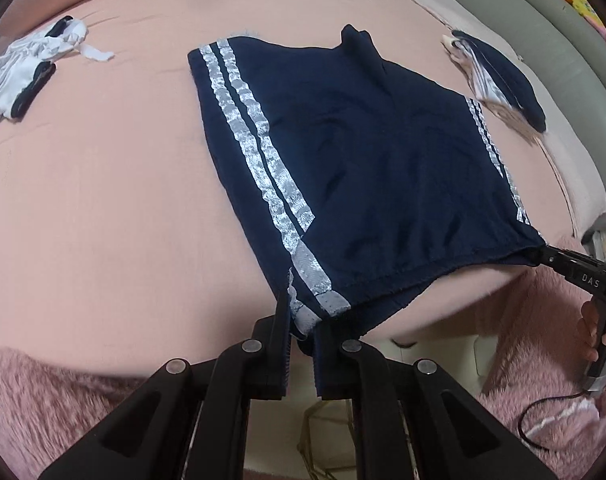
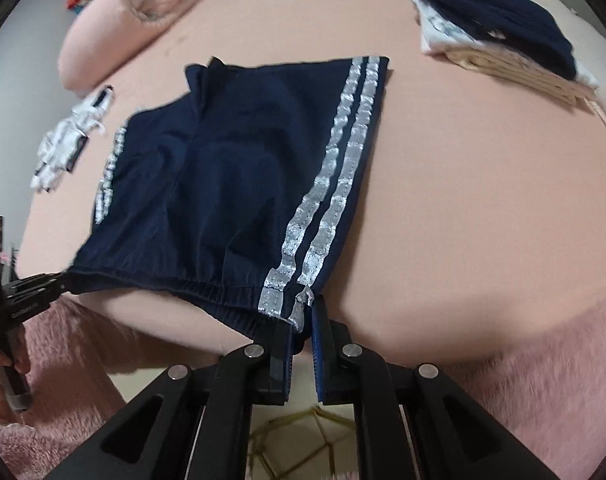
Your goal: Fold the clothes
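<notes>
Left wrist view: I count one pair of navy shorts [image 1: 343, 168] flat on the pink bed [image 1: 103, 200].
Tongs: my left gripper [image 1: 301, 320] and right gripper [image 2: 303, 316] each pinch a waistband corner.
Around: crumpled white garment [image 1: 27, 68] left, folded stack [image 2: 499, 40] right.
Right wrist view only: rolled pink blanket [image 2: 123, 16].

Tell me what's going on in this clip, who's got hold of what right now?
A person is folding laundry on a pink bed with a handheld gripper in each hand. The left gripper is clamped on one waistband corner of the navy shorts with silver side stripes, and the right gripper is clamped on the other corner. The shorts lie spread flat, legs pointing away, not yet folded. A stack of folded clothes sits to the right, and a crumpled white garment waits on the left.
</notes>
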Demonstrator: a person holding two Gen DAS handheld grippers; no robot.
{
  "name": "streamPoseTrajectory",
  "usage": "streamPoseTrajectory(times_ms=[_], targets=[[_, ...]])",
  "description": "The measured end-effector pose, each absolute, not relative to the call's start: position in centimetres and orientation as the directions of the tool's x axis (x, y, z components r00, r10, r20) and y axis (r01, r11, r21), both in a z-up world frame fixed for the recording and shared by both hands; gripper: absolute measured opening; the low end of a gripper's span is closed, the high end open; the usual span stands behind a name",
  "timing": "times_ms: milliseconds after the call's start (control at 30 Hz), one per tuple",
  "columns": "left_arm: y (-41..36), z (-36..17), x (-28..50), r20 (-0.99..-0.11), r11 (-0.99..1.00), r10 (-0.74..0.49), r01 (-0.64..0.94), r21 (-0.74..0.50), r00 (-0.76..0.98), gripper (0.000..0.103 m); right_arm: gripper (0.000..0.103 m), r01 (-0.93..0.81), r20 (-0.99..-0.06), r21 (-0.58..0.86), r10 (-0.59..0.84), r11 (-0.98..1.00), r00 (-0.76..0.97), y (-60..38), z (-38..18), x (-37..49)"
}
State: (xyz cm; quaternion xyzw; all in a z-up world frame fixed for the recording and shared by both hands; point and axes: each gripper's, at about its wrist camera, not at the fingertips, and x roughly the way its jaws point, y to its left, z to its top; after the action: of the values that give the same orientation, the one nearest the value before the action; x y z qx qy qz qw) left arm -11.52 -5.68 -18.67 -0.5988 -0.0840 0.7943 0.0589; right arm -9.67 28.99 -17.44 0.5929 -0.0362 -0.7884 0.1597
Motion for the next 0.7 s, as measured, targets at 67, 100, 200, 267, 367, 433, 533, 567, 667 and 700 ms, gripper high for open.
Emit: streamPoseTrajectory(times_ms=[67,100,200,267,367,433,533,567,667,700], targets=[[-5.8,-19.8,-11.6,-0.953,-0.981,0.183,0.014,-0.192,-0.243,0.008,0.024,0.214,-0.932,0.23,-0.278,-0.949,-0.233,28.6,-17.9,-9.7],[-5.9,-20.0,-11.9,-0.952,-0.979,0.19,0.026,-0.202,-0.24,0.008,0.043,0.214,-0.942,0.215,-0.26,-0.953,-0.212,28.5,-18.7,-10.0],[-6.0,-19.5,-12.0,-0.958,-0.979,0.194,0.02,-0.203,-0.209,0.011,0.045,0.209,-0.946,0.21,-0.252,-0.955,-0.201,28.6,-18.7,-10.5],[-6.0,-18.5,-11.4,-0.961,-0.983,0.179,0.001,-0.184,-0.212,0.023,0.048,0.206,-0.936,0.225,-0.27,-0.952,-0.227,29.0,-17.5,-10.5],[-6.0,-16.8,-9.8,-0.947,-0.977,0.212,-0.026,-0.212,-0.242,0.05,0.057,0.206,-0.914,0.24,-0.292,-0.949,-0.281,29.7,-15.5,-10.4],[-5.6,-15.9,-8.8,-0.929,-0.965,0.263,-0.087,-0.249,-0.259,0.052,0.057,0.215,-0.895,0.275,-0.331,-0.937,-0.3,30.4,-14.1,-10.3],[-4.9,-15.1,-7.9,-0.915,-0.954,0.279,-0.188,-0.232,-0.29,0.052,0.057,0.226,-0.843,0.318,-0.384,-0.921,-0.378,31.7,-11.5,-10.0],[-4.7,-15.2,-8.4,-0.919,-0.956,0.269,-0.194,-0.219,-0.289,0.052,0.057,0.233,-0.84,0.306,-0.377,-0.923,-0.391,31.3,-11.2,-10.4],[-4.6,-15.3,-11.1,-0.912,-0.96,0.269,-0.157,-0.23,-0.309,0.052,0.057,0.261,-0.866,0.229,-0.319,-0.938,-0.385,28.8,-12.2,-12.1],[-5.7,-15.3,-12.1,-0.896,-0.956,0.295,-0.102,-0.276,-0.333,0.052,0.057,0.256,-0.879,0.211,-0.298,-0.943,-0.373,28.3,-13.1,-12.4]])
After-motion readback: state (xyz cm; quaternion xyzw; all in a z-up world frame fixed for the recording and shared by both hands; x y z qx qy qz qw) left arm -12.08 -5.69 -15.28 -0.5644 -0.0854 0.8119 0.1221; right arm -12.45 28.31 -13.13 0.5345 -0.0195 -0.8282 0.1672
